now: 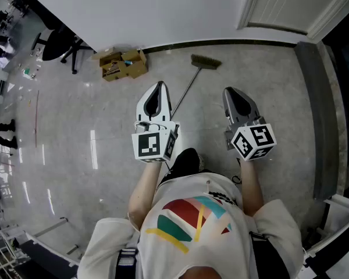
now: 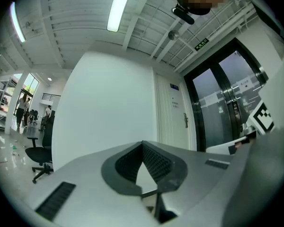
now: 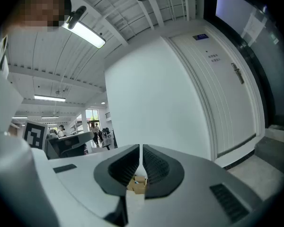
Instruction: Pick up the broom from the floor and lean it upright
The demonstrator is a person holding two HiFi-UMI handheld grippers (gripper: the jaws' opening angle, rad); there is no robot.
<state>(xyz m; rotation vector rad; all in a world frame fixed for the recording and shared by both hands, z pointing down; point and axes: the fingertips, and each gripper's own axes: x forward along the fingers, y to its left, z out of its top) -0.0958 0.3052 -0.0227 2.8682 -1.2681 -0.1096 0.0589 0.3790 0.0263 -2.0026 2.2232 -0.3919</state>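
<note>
The broom lies flat on the pale floor near the white wall. Its brush head is by the skirting and its thin handle runs back toward me. The lower end of the handle is hidden behind my left gripper. That gripper is held level above the floor, shut and empty; its tips meet in the left gripper view. My right gripper hovers to the right of the handle, also shut with nothing between its jaws. Neither gripper touches the broom.
An open cardboard box sits by the wall, left of the broom, and shows below the right jaws. A black office chair stands further left. A white door is at the back right, and a grey threshold strip runs along the right.
</note>
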